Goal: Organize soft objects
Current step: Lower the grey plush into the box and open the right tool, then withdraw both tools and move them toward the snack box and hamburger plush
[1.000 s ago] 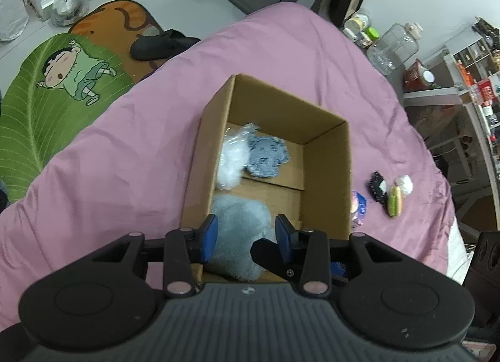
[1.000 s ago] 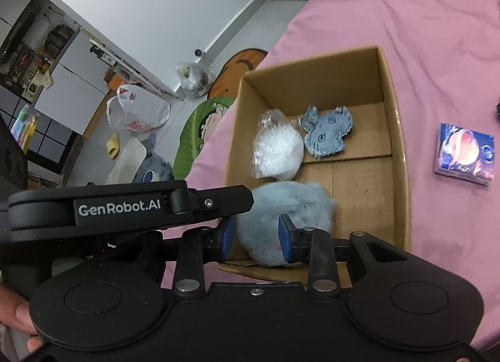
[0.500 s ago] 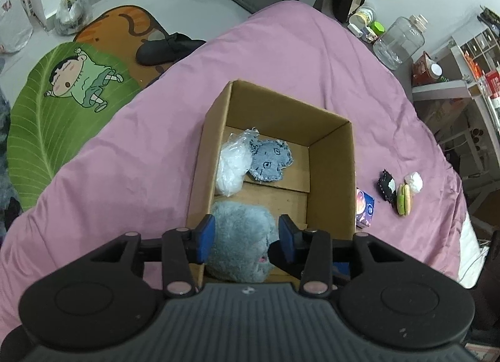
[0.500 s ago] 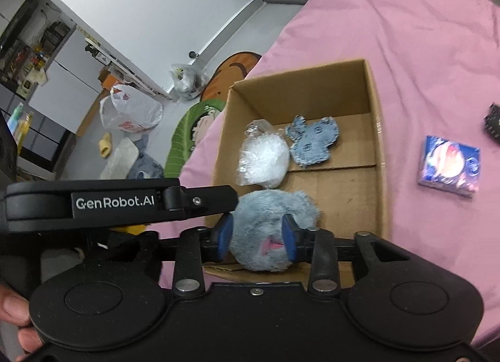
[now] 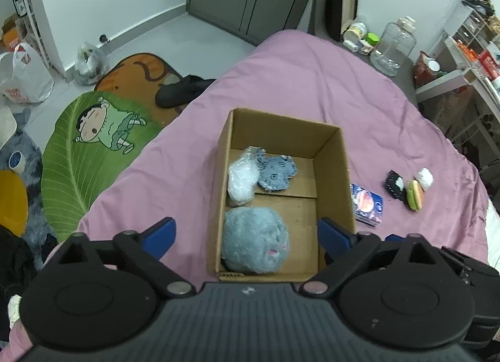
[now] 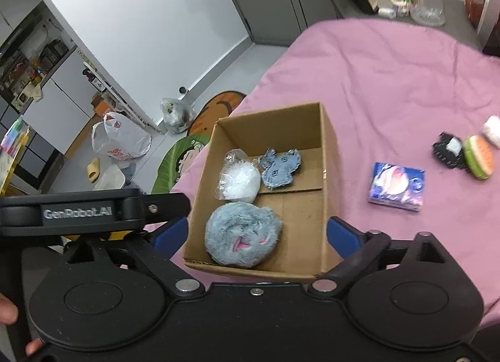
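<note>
The cardboard box (image 5: 331,156) sits on the pink bed (image 5: 312,81), and the grey fluffy plush (image 5: 254,240) lies inside it at the near end, against the left wall, free of any grip. Beyond it in the box lie a white bagged item (image 5: 240,179) and a flat blue-grey cloth toy (image 5: 275,171).

Both the left gripper (image 5: 247,232) and the right gripper (image 6: 257,232) have their jaws spread wide apart and hold nothing; each hovers above the near end of the box with the plush below and between its blue pads.

The step in hand looks like clearing away after a drop and going for the next soft thing. To do it well, lift straight up so no pad catches the box rim, then head for the items right of the box: a burger-shaped toy (image 6: 478,156), a black item (image 6: 448,149) and a white one (image 6: 492,126), clustered together. The blue packet (image 6: 397,185) nearer the box looks stiff, perhaps not one to collect.
</note>
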A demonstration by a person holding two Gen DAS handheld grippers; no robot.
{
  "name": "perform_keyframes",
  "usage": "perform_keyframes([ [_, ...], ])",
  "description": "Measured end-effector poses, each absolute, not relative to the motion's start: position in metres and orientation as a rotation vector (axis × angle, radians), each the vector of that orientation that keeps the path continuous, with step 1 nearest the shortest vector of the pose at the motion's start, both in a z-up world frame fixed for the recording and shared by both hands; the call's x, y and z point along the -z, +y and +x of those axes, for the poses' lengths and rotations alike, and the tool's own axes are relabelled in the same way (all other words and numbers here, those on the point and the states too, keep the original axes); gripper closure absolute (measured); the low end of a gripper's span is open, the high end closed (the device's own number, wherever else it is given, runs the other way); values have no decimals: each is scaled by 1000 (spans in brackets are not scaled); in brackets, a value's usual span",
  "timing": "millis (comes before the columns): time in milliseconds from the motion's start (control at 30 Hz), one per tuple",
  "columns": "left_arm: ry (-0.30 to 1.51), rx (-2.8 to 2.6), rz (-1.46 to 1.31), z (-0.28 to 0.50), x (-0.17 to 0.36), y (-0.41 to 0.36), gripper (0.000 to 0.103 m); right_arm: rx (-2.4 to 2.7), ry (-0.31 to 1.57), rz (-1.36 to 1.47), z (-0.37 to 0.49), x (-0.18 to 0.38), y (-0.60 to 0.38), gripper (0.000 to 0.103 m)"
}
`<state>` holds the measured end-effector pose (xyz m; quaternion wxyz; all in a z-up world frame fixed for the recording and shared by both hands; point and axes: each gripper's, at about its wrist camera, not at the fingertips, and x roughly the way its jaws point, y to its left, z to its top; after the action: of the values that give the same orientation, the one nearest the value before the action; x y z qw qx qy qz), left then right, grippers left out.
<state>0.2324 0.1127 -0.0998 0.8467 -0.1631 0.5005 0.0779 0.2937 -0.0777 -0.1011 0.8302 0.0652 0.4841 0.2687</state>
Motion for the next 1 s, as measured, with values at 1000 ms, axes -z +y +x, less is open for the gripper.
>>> perform_keyframes([
  [1000,957,-230,-282,176,55,67,0,-475,918,219,256,68,-165,0],
])
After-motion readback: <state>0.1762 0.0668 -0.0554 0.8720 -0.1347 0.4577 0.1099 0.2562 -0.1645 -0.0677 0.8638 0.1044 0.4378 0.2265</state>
